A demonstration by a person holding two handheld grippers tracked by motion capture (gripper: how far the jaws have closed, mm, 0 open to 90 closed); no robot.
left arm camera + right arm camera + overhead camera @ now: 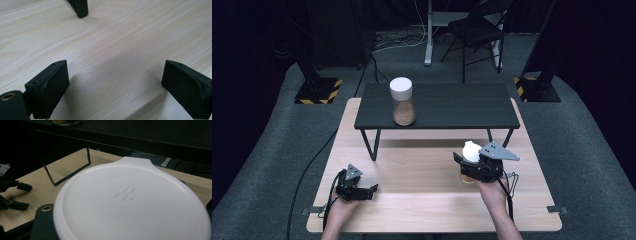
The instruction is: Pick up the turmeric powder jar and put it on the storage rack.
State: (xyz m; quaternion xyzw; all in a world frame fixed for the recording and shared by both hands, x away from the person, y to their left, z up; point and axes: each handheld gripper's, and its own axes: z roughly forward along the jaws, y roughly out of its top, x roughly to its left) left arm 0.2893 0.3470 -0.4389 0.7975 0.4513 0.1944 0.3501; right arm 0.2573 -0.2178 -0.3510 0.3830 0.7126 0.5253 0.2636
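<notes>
My right gripper (469, 169) is shut on a jar (469, 156) with a white lid and amber contents, held a little above the wooden table (422, 200) at its right. In the right gripper view the white lid (132, 202) lies close to the camera and hides the jaws. A second jar (402, 101) of the same kind stands upright on the black shelf (452, 105), left of its middle. My left gripper (372, 190) rests low on the table's front left, open, with bare wood between its fingers (50, 87).
The black shelf stands on thin metal legs (371, 145) across the back of the table; one leg's foot (80, 8) is ahead of the left gripper. A chair (477, 30) and stand bases (318, 90) are on the grey floor beyond.
</notes>
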